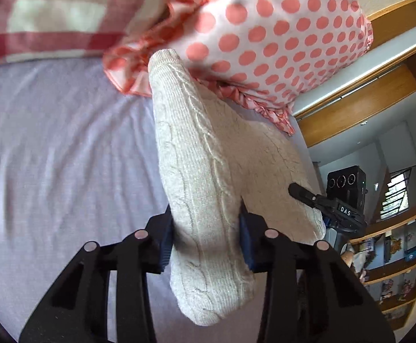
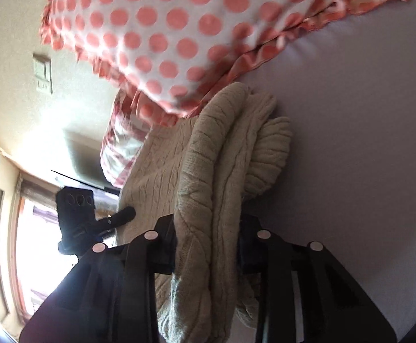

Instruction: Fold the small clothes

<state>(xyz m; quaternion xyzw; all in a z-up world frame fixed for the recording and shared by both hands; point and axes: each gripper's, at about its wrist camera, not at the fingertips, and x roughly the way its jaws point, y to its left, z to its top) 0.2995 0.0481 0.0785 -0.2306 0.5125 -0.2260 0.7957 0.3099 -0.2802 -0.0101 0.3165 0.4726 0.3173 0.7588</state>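
Observation:
A cream cable-knit sweater (image 1: 208, 171) lies bunched on the lavender bed sheet (image 1: 50, 143). In the left wrist view my left gripper (image 1: 205, 228) is shut on a thick fold of it, and the blue pads press the knit from both sides. A black finger (image 1: 300, 192) of my right gripper touches the sweater's right edge there. In the right wrist view my right gripper (image 2: 208, 234) is shut on a rolled ridge of the same sweater (image 2: 222, 157). A finger (image 2: 123, 215) of the left gripper shows at that view's left, against the knit.
A white pillow with coral dots and a frill (image 1: 279, 28) (image 2: 165, 28) overlaps the sweater's far end. A red-checked cloth (image 1: 50, 14) lies behind it. Wooden shelves (image 1: 393, 243) stand past the bed's edge. A wall switch (image 2: 43, 73) and a bright window (image 2: 27, 243) are off to the side.

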